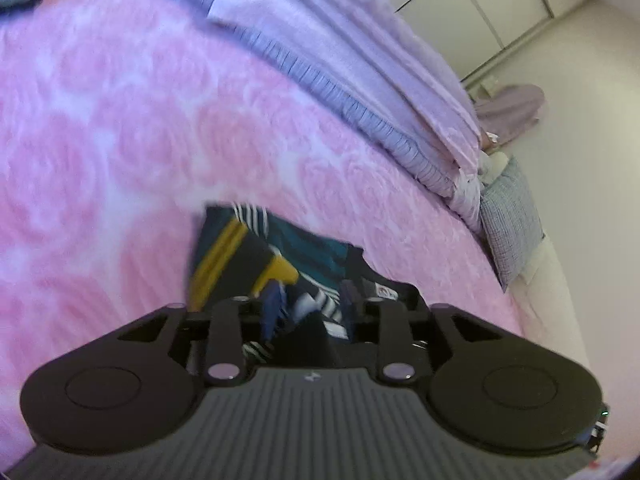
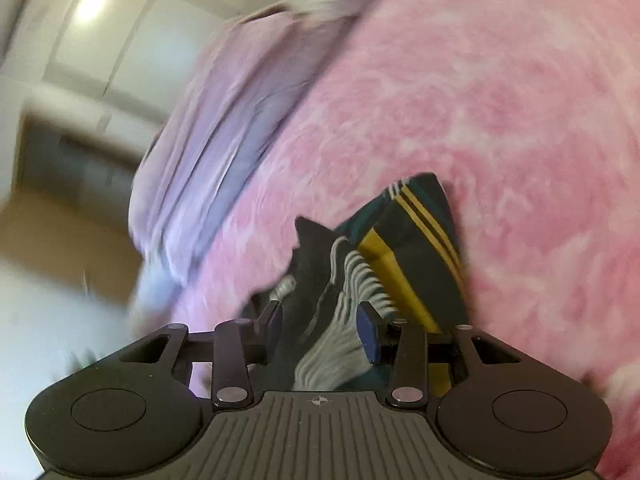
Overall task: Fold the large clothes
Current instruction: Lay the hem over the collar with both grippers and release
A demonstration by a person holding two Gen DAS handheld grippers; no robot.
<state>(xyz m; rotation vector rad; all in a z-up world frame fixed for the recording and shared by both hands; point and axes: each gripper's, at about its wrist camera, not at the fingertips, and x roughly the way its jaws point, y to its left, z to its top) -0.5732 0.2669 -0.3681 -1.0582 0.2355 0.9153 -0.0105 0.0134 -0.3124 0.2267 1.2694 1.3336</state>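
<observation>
A dark navy and teal garment (image 1: 312, 240) with mustard bands and white stripes lies bunched on the pink bedspread (image 1: 120, 120), right in front of my left gripper (image 1: 312, 300). The left fingers stand a little apart, and a fold of the cloth sits loosely between them. The right wrist view shows the same garment (image 2: 420, 240) lying on the bedspread (image 2: 480, 100). My right gripper (image 2: 322, 320) is open wider, its blue pads (image 2: 368, 332) clear of the white-striped fold that runs between them. Both views are blurred.
A folded lilac duvet (image 1: 340, 60) runs along the far side of the bed and also shows as the duvet (image 2: 208, 120) in the right wrist view. A grey pillow (image 1: 512, 216) lies at the bed's right end. White wardrobe doors (image 1: 480, 0) and a lilac cloth on the floor (image 1: 512, 112) are beyond.
</observation>
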